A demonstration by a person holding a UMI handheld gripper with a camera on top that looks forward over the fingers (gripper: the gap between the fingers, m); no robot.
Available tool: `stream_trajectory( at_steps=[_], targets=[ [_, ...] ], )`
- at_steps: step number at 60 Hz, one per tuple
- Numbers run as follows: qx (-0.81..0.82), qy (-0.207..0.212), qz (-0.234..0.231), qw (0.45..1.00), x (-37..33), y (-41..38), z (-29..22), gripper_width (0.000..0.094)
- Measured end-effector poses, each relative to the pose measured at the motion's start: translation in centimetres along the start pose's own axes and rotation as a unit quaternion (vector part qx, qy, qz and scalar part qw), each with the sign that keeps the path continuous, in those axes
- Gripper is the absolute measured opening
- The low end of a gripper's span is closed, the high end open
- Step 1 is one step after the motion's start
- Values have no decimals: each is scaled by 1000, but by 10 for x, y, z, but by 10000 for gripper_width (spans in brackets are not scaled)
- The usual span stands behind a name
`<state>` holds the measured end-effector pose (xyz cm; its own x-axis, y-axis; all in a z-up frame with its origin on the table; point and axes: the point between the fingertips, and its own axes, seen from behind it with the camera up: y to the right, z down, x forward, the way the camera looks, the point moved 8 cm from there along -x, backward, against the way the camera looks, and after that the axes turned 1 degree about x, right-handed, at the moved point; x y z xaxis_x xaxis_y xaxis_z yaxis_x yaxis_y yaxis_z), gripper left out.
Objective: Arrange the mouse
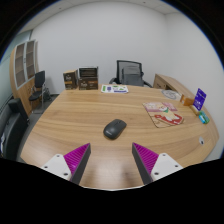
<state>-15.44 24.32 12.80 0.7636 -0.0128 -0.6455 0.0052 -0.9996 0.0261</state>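
Claw (110, 160) is open and empty, purple-padded fingers (77, 157) spread wide with bare wood showing between them. Nothing gripped.

Target is the small dark grey computer mouse (115, 128), rounded plastic shell, sitting flat on the large oval light-wood tabletop (70, 120). It's ahead of the claw, beyond the fingertips, roughly on my centreline, not yet between the fingers. Free on all sides, nothing touching it.

Landmarks off the mouse: a square mouse pad with a red and cream pattern (163, 114) lies to its right and a bit farther away, apart from it. Far beyond the mouse there's a flat white and blue printed item (115, 89) near the back edge, and a black office chair (130, 72) behind that. Purple box (200, 99) sits farther right past the pad.

Handling guess: light, rigid, smooth curved shell, so likely slippery if I pinch near the crown. I'd take it across the two long sides, low on the body where the flanks are closest to parallel, pads square to them. Can't tell whether there's a cord. Fingers would probably need to come down close to the wood first, else they'd ride up the shell and squirt it out.
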Motion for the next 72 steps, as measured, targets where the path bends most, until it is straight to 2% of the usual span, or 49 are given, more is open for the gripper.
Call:
stream_trajectory(
  at_steps=[30,35,52,61,68,72],
  targets=[
    [-12,-7,-7,1000,129,-1,-5,870],
    [-3,-19,-14,1000,144,-4,-5,872],
    [6,-15,-18,1000,175,-8,-29,859],
    [-3,-14,-27,1000,183,-12,-35,709],
    [-9,-15,-28,999,186,-14,-38,522],
    [-12,-15,-28,999,186,-14,-38,489]
  ],
)
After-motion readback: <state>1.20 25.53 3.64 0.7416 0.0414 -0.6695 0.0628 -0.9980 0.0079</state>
